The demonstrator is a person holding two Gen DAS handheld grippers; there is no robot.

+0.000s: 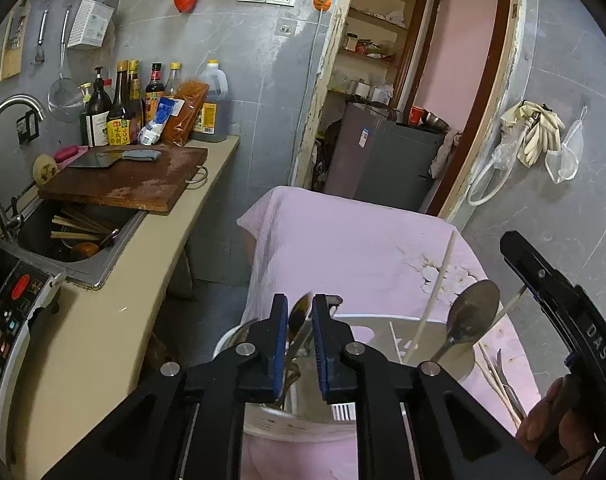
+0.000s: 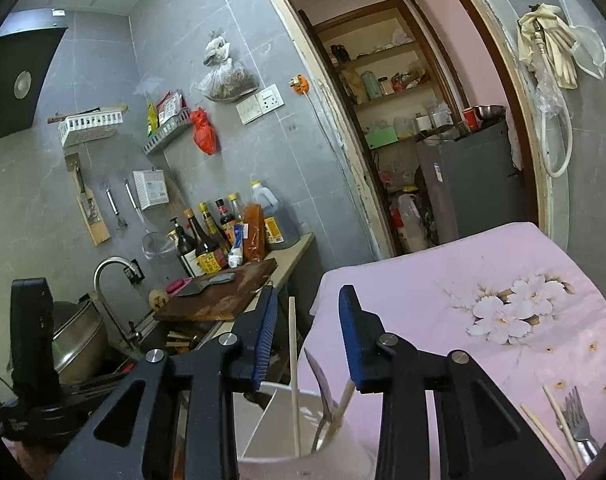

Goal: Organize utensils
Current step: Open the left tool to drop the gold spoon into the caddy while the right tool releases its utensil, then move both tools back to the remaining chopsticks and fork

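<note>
Left wrist view: left gripper (image 1: 299, 344) hangs over the white holder (image 1: 355, 322), which stands on the pink-covered desk (image 1: 343, 248). Jaws are parted a little, and a spoon handle (image 1: 301, 312) stands in the gap (pads don't look pressed on it, so I read it as released). A second spoon (image 1: 469, 316) leans bowl-up in the holder at about 2 o'clock from the gripper, with chopsticks (image 1: 439, 280) leaning beside it. More loose chopsticks and a fork (image 1: 503, 380) lie on the cloth at 4 o'clock. The right gripper's black body and the hand holding it show at the far right edge.

Right wrist view: right gripper (image 2: 307, 332) is clearly apart, nothing pinched. A chopstick (image 2: 293, 360) stands between the jaws without touching either pad, its lower end in the holder (image 2: 271, 424). The fork (image 2: 579, 416) and two loose chopsticks (image 2: 543, 424) lie at 4 o'clock on the cloth.

Handling, my judgement: metal spoons and fork are stiff, light and slick, so grip mid-handle, flat faces against the pads. Chopsticks are thin, light and roll easily (best pinched near the middle).

View differences: only the left shows the spoons' bowls. Only the right shows the fork tines clearly and the holder's inner divider.
</note>
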